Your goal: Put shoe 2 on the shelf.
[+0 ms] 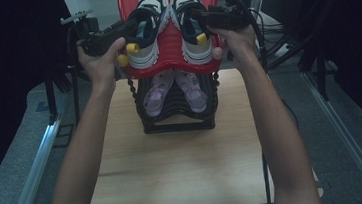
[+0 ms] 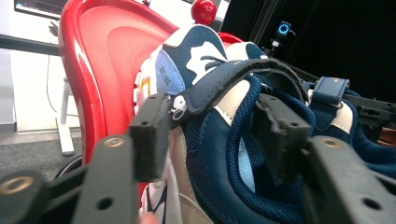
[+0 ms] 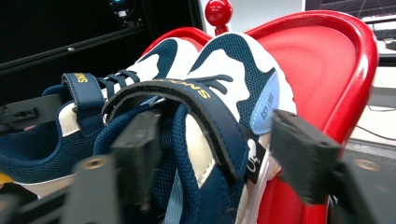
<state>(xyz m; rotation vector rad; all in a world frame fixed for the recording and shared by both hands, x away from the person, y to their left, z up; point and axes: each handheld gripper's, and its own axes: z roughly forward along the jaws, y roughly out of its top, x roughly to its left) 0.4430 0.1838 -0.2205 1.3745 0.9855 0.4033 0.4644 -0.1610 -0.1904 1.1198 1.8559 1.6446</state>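
Observation:
A pair of navy-and-white sneakers lies on the red top tray of a shoe rack, toes pointing away from me. My left gripper straddles the outer side wall of the left sneaker. One pad is outside by the strap end and the other is inside the collar of this sneaker, neither pressing. My right gripper likewise stands open over the right sneaker. Its one pad is in the opening of that sneaker, the other clear of it.
Below the tray, a pair of purple shoes rests on the black rack, which stands on a wooden table. A red knob tops the tray's far rim. Small yellow knobs show near the sneakers' heels.

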